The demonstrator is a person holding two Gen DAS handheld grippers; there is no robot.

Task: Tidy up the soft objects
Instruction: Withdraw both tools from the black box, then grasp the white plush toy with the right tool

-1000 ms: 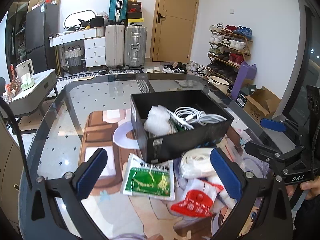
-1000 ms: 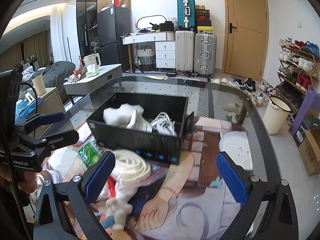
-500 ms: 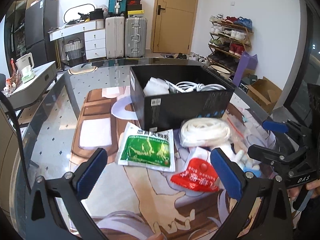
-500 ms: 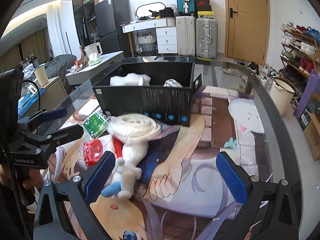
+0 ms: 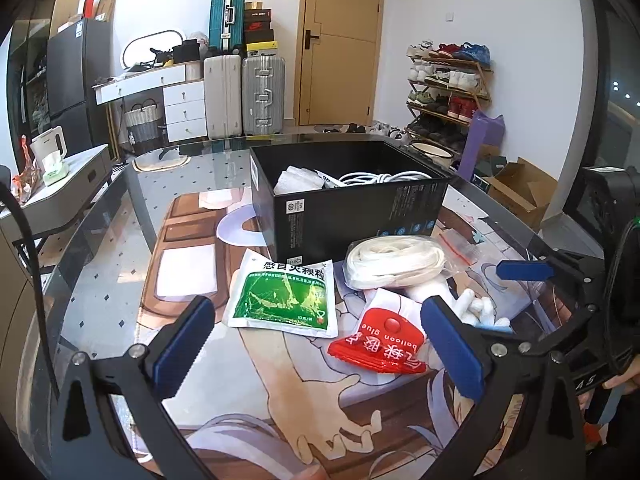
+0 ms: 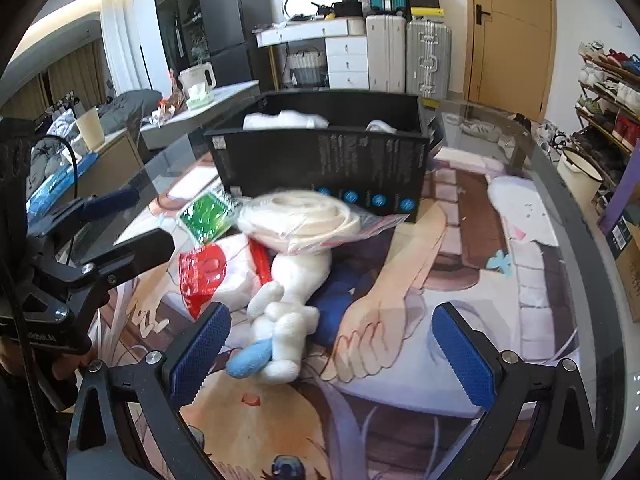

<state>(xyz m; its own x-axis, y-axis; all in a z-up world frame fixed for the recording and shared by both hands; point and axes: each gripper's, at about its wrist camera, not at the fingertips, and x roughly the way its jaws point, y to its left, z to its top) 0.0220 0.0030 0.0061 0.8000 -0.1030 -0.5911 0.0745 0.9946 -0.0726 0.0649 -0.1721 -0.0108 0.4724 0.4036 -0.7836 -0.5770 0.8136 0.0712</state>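
A black box (image 5: 352, 208) (image 6: 320, 160) on the glass table holds a white soft wad (image 5: 296, 180) and white cables (image 5: 376, 178). In front of it lie a green sachet (image 5: 284, 300) (image 6: 204, 214), a bagged white coil (image 5: 394, 262) (image 6: 300, 220), a red balloon-glue pack (image 5: 378, 346) (image 6: 202, 272) and a white plush toy (image 6: 292, 304) with a blue end. My left gripper (image 5: 320, 344) is open above the sachet and red pack. My right gripper (image 6: 330, 354) is open just in front of the plush toy.
The table (image 5: 104, 280) carries an anime print mat (image 6: 440, 280). Suitcases (image 5: 244, 92), drawers, a door and a shoe rack (image 5: 444, 80) stand behind. A cardboard box (image 5: 520, 192) and a white bucket (image 6: 578, 172) sit on the floor at the right.
Both grippers have dropped lower and closer to the items in front of the box. Both stay open and hold nothing.
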